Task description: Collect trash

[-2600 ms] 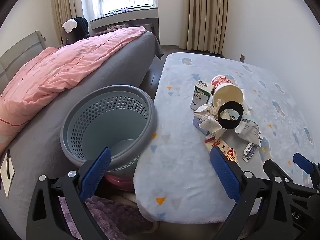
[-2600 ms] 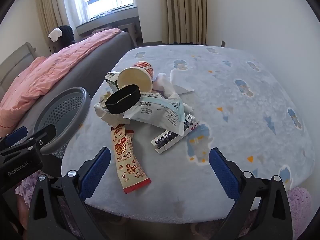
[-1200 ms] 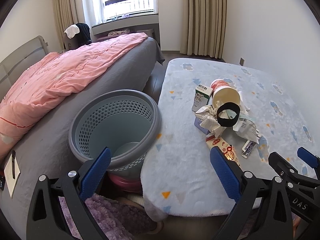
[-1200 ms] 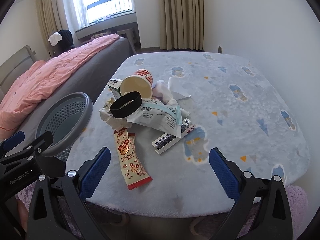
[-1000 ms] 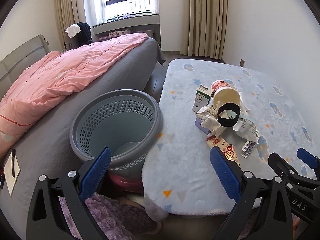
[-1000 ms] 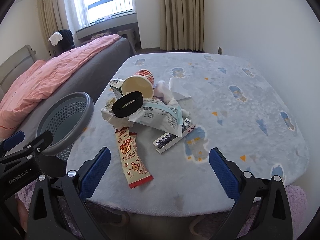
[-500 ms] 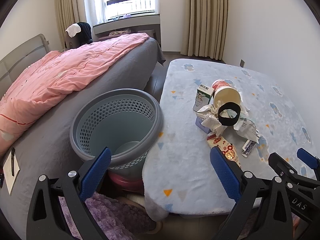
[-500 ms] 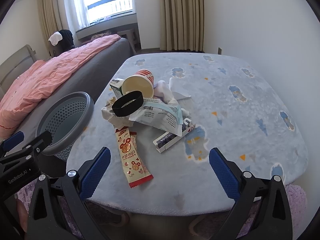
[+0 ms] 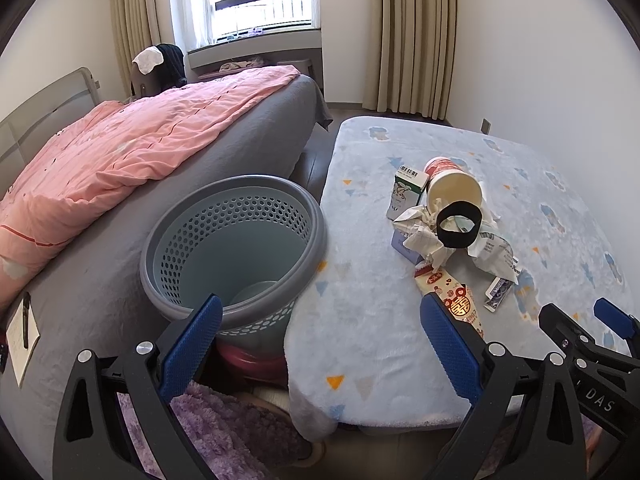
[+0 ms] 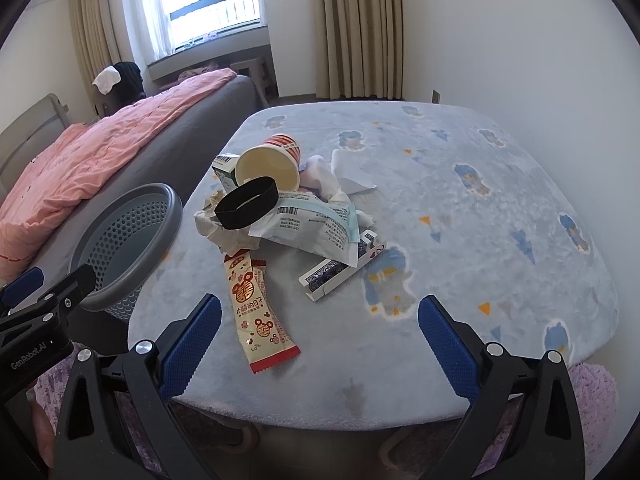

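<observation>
A bed [image 9: 168, 168] with a grey cover and a rumpled pink quilt [image 9: 132, 148] occupies the left of the room. Beside it stands a low table under a pale blue fleece cover [image 10: 460, 216] printed with small triangles and cartoon figures. A grey perforated laundry-style basket [image 9: 236, 248] stands on the floor between bed and table, its rim touching the table's left edge; its interior holds no trash that can be made out. The trash lies in a loose pile on the table, nearer the basket side. A white printed plastic bag [image 10: 312, 228] lies across the middle of the pile. A paper cup [image 10: 272, 164] with a red-striped outside lies on its side, mouth facing the cameras, with a small green-and-white carton [image 10: 224, 168] touching it on the left. Crumpled paper [image 10: 224, 232] sits at the pile's left, a black ring-shaped band [image 10: 246, 202] resting on top of it. A long red-and-cream snack wrapper [image 10: 256, 312] extends toward the near edge. A small flat printed box [image 10: 340, 268] lies just right of it. The left gripper [image 9: 320, 344] is spread wide and holds nothing, positioned above the basket and table edge. The right gripper [image 10: 318, 336] is likewise spread wide and empty, near the wrapper's lower end.
</observation>
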Motion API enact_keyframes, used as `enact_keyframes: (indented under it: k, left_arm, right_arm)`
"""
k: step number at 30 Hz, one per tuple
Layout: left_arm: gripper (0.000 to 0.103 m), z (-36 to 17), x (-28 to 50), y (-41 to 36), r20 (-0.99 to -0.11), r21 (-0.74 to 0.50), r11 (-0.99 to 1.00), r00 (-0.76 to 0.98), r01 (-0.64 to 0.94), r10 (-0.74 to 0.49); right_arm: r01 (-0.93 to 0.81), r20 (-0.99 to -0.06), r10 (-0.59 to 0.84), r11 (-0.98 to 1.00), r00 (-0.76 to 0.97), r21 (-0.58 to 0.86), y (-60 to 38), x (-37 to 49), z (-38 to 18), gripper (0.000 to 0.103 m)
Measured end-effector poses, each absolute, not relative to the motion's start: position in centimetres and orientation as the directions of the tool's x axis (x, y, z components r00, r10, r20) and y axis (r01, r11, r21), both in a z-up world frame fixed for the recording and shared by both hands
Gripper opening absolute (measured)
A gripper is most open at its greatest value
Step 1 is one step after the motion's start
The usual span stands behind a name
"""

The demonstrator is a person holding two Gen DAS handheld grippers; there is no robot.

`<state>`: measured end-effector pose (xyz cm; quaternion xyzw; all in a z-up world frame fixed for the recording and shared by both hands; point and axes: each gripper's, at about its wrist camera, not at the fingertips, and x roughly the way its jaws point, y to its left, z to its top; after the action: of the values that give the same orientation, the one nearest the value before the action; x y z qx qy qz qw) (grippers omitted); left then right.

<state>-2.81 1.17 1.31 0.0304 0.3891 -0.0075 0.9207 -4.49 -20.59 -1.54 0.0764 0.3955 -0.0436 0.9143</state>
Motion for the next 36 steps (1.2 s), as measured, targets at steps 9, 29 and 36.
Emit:
enact_keyframes:
  k: [9, 29, 36]
  left_arm:
    - [0.095, 0.7, -2.9, 0.8, -0.721, 0.058, 0.997, 0.692, 0.041, 0.014]
    - [0.095, -1.2, -1.6, -1.9, -0.760, 0.077, 0.994, 0.650, 0.079, 0.007]
    - [0.095, -2.9, -0.6, -5.1, -0.803, -0.001, 0.986, 0.588, 0.169, -0.101]
  right_arm:
    - [0.147, -0.733, -0.017, 0.983, 0.680, 0.114, -21.2, -4.3, -2.0, 0.097]
    - [0.186, -0.746, -0.035, 0.975, 0.665, 0.120, -25.4, -4.0, -3.5, 0.097]
    - [0.240, -0.753, -0.063, 0.962, 0.655, 0.128, -28.4, -4.3, -4.5, 0.097]
